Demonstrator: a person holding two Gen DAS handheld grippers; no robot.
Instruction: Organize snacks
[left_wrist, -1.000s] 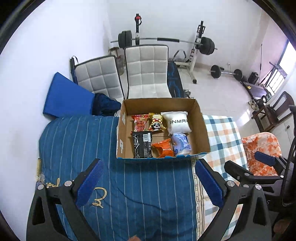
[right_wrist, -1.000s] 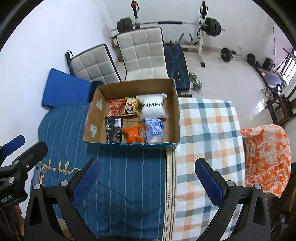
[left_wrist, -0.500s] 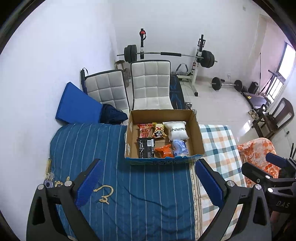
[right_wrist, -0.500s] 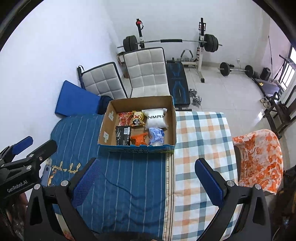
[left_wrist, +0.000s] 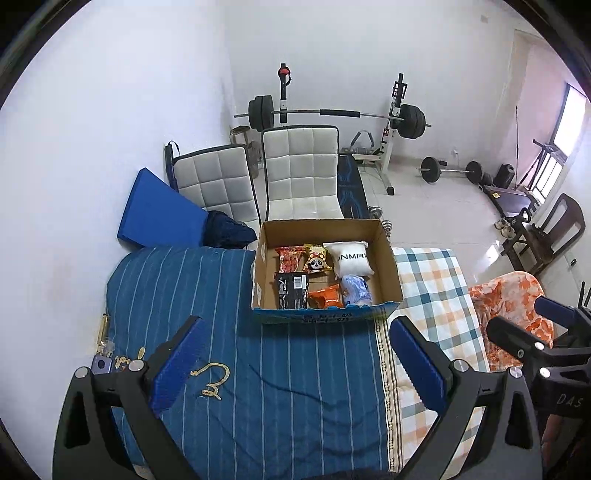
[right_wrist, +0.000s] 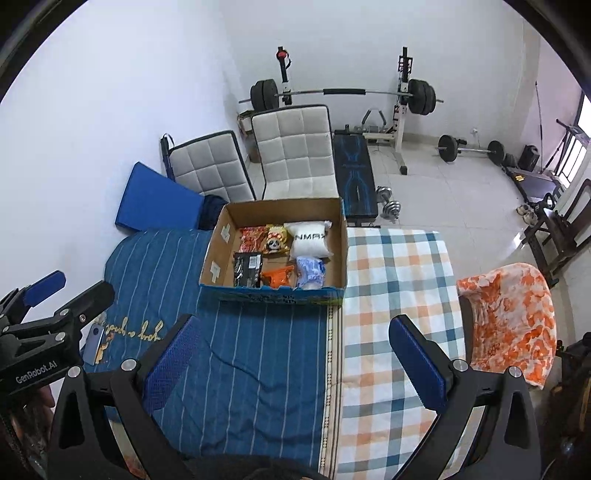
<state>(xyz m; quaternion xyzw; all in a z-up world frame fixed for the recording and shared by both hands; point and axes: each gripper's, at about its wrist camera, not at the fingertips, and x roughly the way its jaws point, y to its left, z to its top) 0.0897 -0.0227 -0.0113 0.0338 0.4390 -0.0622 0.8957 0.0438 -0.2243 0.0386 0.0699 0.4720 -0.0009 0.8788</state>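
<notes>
Brown cardboard box (left_wrist: 388, 254), blue white-striped blanket (left_wrist: 288, 387), orange-blue-white checked cloth (right_wrist: 395, 295), white quilted chairs (left_wrist: 301, 173)

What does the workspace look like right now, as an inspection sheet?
Surface: bed, blue striped blanket beside checked blanket.
Job's things: cardboard box holding six snacks, among them white packet, panda packet, black packet, orange packet.
Clutter: gold chain, keys, orange throw.
Grippers: left gripper and right gripper open, empty, short of the box.
Cables: nothing seen.
Surroundings: two white chairs, barbell rack.
</notes>
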